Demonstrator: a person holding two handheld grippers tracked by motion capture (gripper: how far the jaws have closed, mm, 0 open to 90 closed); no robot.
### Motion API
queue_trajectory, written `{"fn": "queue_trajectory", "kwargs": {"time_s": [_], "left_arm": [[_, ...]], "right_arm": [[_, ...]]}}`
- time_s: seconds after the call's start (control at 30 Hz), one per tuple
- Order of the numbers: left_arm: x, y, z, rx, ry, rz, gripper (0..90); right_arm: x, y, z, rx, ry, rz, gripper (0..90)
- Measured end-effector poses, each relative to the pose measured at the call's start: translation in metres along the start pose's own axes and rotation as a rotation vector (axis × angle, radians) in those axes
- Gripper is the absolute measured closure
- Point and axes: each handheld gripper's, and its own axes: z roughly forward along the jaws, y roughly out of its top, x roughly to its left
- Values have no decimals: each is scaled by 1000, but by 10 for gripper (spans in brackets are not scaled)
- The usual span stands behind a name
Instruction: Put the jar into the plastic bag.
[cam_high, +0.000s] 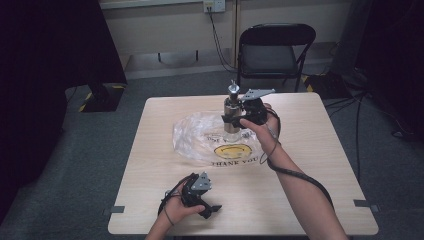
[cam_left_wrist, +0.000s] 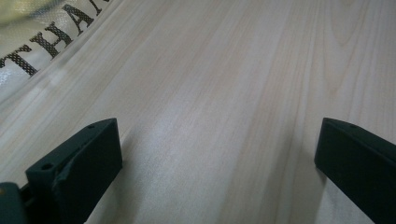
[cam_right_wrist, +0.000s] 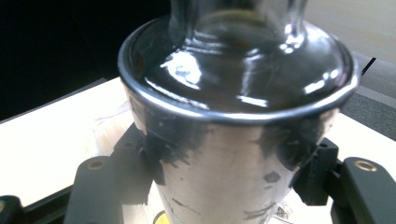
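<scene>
two grippers working: right gripper (cam_high: 234, 121) clamping metal bottle (cam_high: 231, 111), standing upright on plastic bag (cam_high: 200, 137) mid-table (cam_high: 300, 165). left gripper (cam_high: 212, 209) resting near front edge, jaws gaping, empty. bottle seemingly not bagged yet; goal unclear.

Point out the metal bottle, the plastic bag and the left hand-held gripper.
metal bottle (cam_high: 231, 107): high view, on its steel body.
plastic bag (cam_high: 192, 135): high view, on its clear left part.
left hand-held gripper (cam_high: 212, 210): high view, between its jaw tips.
</scene>
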Motion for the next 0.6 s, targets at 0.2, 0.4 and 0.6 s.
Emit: {"fn": "queue_trajectory", "kwargs": {"time_s": [0.2, 0.4, 0.6], "left_arm": [[0, 0, 0, 0, 0, -1, 0], [0, 0, 0, 0, 0, -1, 0], [0, 0, 0, 0, 1, 0, 0]], "right_arm": [[3, -6, 12, 10, -7, 4, 351], [6, -14, 22, 10, -11, 16, 351], [8, -18, 29, 5, -9, 23, 351]]}}
